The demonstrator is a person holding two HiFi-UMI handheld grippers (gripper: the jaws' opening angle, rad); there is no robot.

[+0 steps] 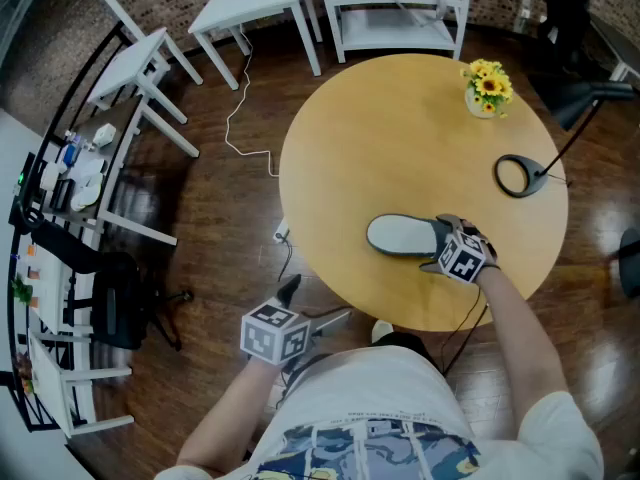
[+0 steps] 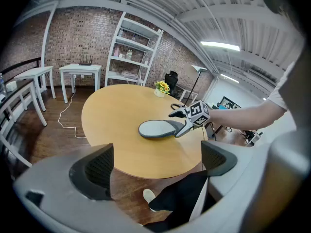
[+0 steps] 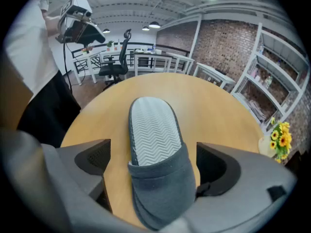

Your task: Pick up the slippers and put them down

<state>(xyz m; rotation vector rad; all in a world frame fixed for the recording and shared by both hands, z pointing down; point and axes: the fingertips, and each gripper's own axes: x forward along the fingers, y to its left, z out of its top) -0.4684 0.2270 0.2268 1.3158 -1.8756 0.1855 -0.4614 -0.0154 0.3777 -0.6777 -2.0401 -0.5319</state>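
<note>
One grey slipper (image 1: 398, 236) with a pale zigzag-patterned footbed lies flat on the round wooden table (image 1: 400, 128), near its front edge. My right gripper (image 1: 443, 240) straddles the slipper's covered toe end (image 3: 163, 183). Its jaws stand open, with small gaps beside the slipper (image 3: 151, 135). In the left gripper view the same slipper (image 2: 156, 129) and the right gripper (image 2: 183, 122) show across the table. My left gripper (image 1: 291, 294) hangs off the table, below its near edge, open and holding nothing (image 2: 153, 166). No second slipper is in view.
A pot of yellow flowers (image 1: 487, 88) and a black ring-shaped lamp base (image 1: 515, 175) stand on the table's far right. White side tables (image 1: 250, 8), a white shelf unit (image 1: 395, 8) and a black rack (image 1: 60, 228) surround it. A cable (image 1: 245, 133) runs over the floor.
</note>
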